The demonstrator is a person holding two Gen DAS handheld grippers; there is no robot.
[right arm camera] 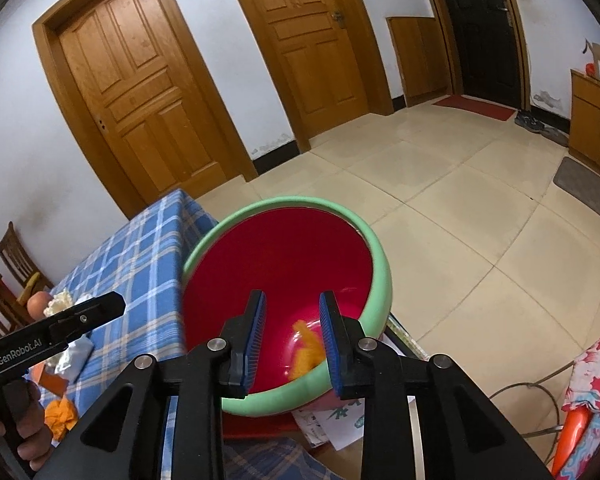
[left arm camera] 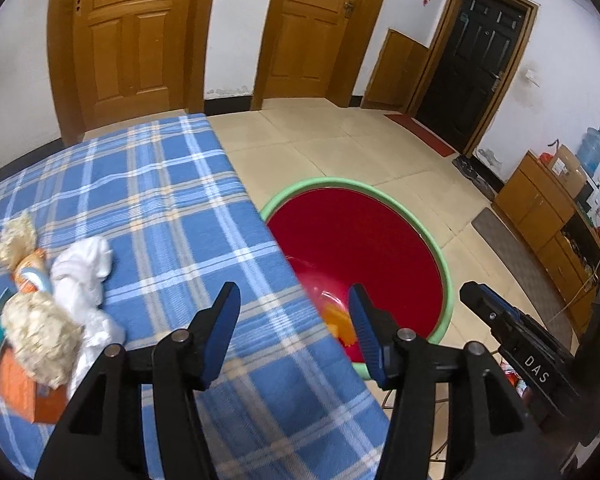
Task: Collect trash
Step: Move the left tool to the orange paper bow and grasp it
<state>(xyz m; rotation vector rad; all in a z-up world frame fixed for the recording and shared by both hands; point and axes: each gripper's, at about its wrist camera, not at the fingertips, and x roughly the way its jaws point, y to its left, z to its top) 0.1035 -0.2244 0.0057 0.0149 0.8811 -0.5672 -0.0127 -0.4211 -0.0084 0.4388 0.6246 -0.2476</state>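
A red basin with a green rim (left arm camera: 446, 280) (right arm camera: 382, 264) stands beside the table's right edge, with an orange scrap (right arm camera: 308, 350) (left arm camera: 336, 318) inside it. My right gripper (right arm camera: 292, 332) is open and empty above the basin; it also shows in the left wrist view (left arm camera: 500, 316). My left gripper (left arm camera: 294, 330) is open and empty over the table's right edge; it also shows in the right wrist view (right arm camera: 80, 316). On the blue plaid tablecloth (left arm camera: 172, 200) lie a white crumpled tissue (left arm camera: 86, 276), beige fluffy scraps (left arm camera: 36, 330), an orange wrapper (left arm camera: 28, 270) and an orange box (left arm camera: 20, 388).
Crumpled orange paper (right arm camera: 60, 416) lies at the table's near edge. Papers (right arm camera: 336, 420) lie under the basin. Wooden chairs (right arm camera: 12, 272) stand at the table's far side. Tiled floor (right arm camera: 460, 208), wooden doors and a cabinet (left arm camera: 540, 208) lie beyond.
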